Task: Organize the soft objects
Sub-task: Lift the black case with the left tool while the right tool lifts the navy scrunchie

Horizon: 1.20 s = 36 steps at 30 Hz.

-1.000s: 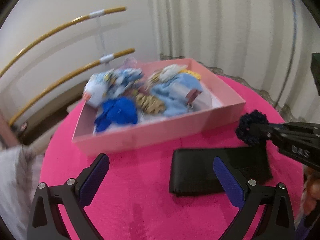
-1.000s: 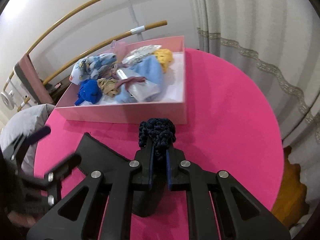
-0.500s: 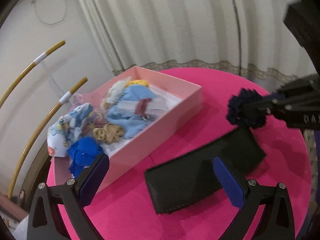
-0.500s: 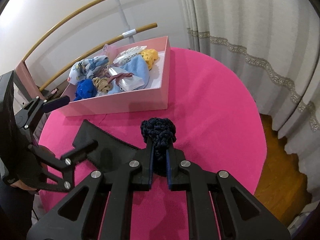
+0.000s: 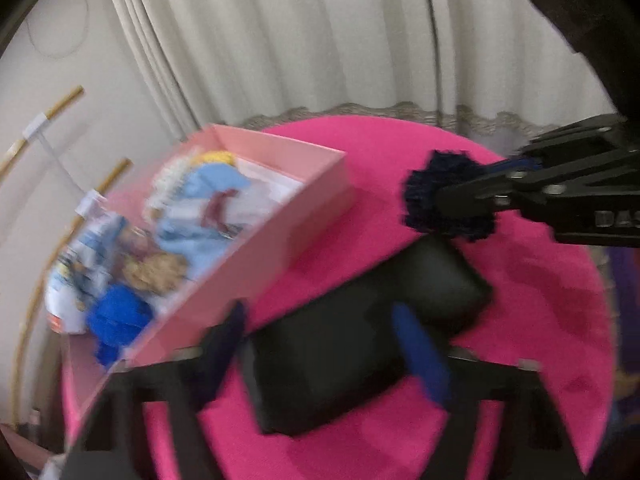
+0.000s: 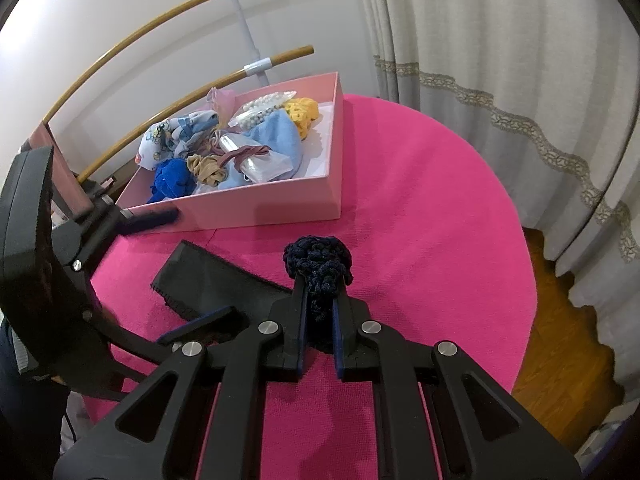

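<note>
A flat black pouch (image 5: 340,360) (image 6: 224,280) lies on the round pink table (image 6: 420,220). My left gripper (image 5: 320,352) (image 6: 204,262) hangs low over the pouch's end. Its jaws are closing with the pouch between them, and the pads stand apart from it. My right gripper (image 6: 318,300) (image 5: 460,196) is shut on a dark navy crocheted scrunchie (image 6: 318,260) (image 5: 424,188), held just above the pouch's other end. Behind stands a pink box (image 6: 260,212) (image 5: 280,248) holding several soft items in blue, yellow and tan. The left wrist view is blurred.
Cream curtains (image 6: 500,60) hang behind and to the right of the table. Two wooden rails (image 6: 160,52) run behind the box. Wooden floor (image 6: 560,300) shows beyond the table's right edge. Bare pink cloth lies right of the box.
My left gripper has rolled, dropped closer to the black pouch, and its blue pads have drawn nearer together. The right gripper has stayed almost still, shut on the scrunchie.
</note>
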### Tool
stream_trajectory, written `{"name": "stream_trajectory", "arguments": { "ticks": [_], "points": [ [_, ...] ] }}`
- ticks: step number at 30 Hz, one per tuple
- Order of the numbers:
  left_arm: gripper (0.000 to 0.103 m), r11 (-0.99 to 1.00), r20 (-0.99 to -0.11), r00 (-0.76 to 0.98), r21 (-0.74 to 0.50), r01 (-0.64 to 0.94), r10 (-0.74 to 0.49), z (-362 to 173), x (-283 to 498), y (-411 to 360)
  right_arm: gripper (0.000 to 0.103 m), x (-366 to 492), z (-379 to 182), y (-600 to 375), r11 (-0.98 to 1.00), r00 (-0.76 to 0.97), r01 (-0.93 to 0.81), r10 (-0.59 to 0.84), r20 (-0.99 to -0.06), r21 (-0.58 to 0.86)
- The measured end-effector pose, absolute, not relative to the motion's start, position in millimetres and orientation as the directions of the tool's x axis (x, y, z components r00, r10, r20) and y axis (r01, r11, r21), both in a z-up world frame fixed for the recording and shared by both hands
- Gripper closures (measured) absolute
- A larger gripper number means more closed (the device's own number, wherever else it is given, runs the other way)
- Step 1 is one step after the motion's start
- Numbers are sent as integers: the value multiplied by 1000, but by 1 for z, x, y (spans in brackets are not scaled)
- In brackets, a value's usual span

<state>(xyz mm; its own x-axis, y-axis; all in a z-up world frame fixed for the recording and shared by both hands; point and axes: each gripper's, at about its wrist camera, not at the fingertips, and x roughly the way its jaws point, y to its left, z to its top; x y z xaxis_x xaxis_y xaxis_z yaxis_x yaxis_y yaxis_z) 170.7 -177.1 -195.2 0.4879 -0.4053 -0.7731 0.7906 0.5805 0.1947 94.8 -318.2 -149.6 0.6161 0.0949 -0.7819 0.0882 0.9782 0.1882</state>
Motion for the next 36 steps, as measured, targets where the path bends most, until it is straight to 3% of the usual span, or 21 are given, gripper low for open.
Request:
{"name": "stream_trajectory", "arguments": {
  "ticks": [1,2,4,5,7,8,9,11,13,15,16,17,18,20,24,26,28,30,31,36],
  "points": [
    [53,579,-768,495,203,790,-406,-196,167,-179,94,95,-150,-318,978,616,87,96,-782,189],
    [68,569,-772,484,196,798,-413,-196,162,-179,94,94,-150,-318,978,616,87,97,-782,190],
    [71,553,-757,511,240,798,-407,-193,152,-181,94,93,-149,-318,978,616,88,96,-782,190],
    [63,547,-746,542,288,786,-387,-193,150,-185,94,93,-149,-319,978,616,89,95,-782,190],
    [33,561,-719,609,367,742,-335,-193,154,-189,94,92,-149,-319,977,616,94,93,-782,190],
    [8,573,-700,643,402,714,-310,-193,155,-189,94,92,-148,-319,977,618,96,93,-781,191],
    [1,578,-685,661,418,701,-306,-193,161,-189,94,91,-148,-319,977,619,96,92,-780,192],
    [1,565,-703,631,389,727,-329,-194,167,-188,94,90,-147,-318,977,619,96,90,-780,189],
    [10,562,-726,590,340,754,-353,-195,173,-187,94,90,-146,-318,977,621,100,87,-779,189],
    [49,542,-763,513,259,799,-393,-197,180,-185,94,90,-146,-319,976,623,104,88,-777,193],
    [54,535,-778,472,211,818,-415,-198,182,-184,94,90,-145,-319,976,624,105,87,-777,193],
    [64,536,-778,468,204,819,-419,-198,184,-183,94,90,-145,-318,976,624,104,87,-776,193],
    [80,529,-786,447,184,829,-427,-199,185,-183,94,89,-145,-318,976,624,103,87,-776,193],
    [95,516,-797,408,144,845,-446,-199,184,-181,94,88,-143,-317,977,624,102,85,-777,189],
    [100,521,-790,410,136,842,-456,-193,173,-175,94,86,-141,-319,977,628,102,84,-773,188],
    [92,551,-781,430,133,824,-454,-187,170,-169,94,86,-141,-319,976,629,101,86,-772,191],
    [73,585,-770,464,148,798,-438,-182,168,-162,94,86,-141,-318,976,629,98,91,-772,195],
    [5,602,-736,517,188,776,-437,-175,161,-152,94,86,-141,-318,976,629,94,95,-771,197],
    [0,602,-717,534,199,773,-449,-173,158,-147,94,86,-141,-317,976,629,92,97,-771,198],
    [0,550,-700,543,253,796,-463,-159,137,-132,94,84,-139,-317,976,631,88,100,-770,198]
  ]
}}
